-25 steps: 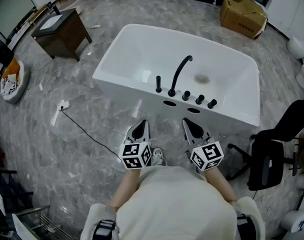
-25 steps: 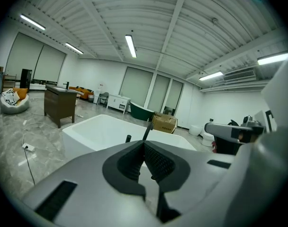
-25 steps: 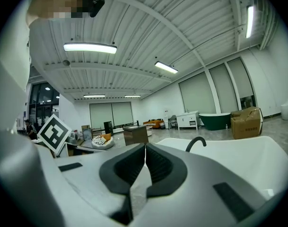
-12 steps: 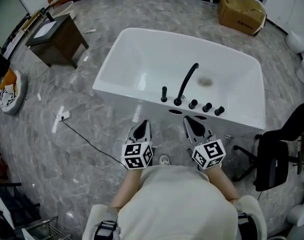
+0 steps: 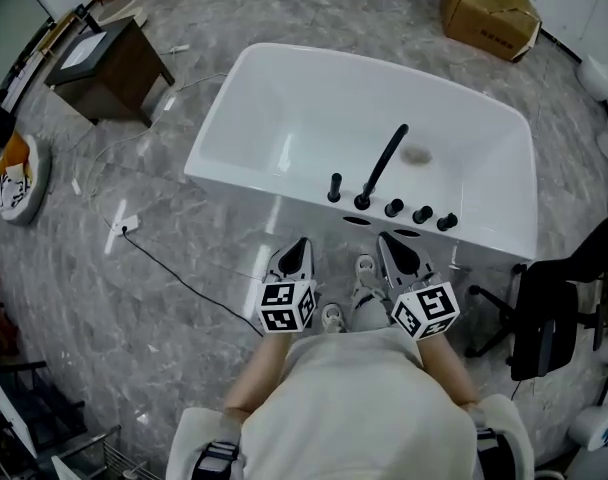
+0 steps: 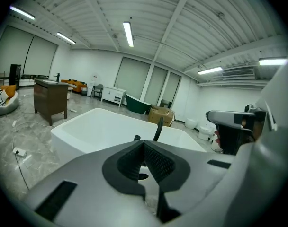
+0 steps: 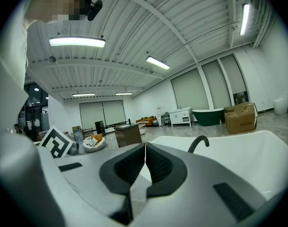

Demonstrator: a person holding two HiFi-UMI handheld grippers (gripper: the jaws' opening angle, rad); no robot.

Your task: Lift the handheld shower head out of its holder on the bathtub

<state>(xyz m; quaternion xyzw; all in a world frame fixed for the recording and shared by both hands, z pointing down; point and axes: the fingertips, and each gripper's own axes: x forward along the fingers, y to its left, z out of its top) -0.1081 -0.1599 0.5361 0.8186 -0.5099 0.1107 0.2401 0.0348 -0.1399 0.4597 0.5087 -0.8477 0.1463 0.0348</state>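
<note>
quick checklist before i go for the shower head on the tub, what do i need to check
1. The black handheld shower head sits upright in its holder on the white bathtub near rim: ok.
2. The left claw is open for a grasp: not ok, it is shut and empty.
3. The right claw is open: not ok, it is shut and empty.
4. A claw is at the shower head: not ok, both hang short of the tub.
5. There is a gap between the shower head and the curved black spout: ok, they stand apart.
</note>
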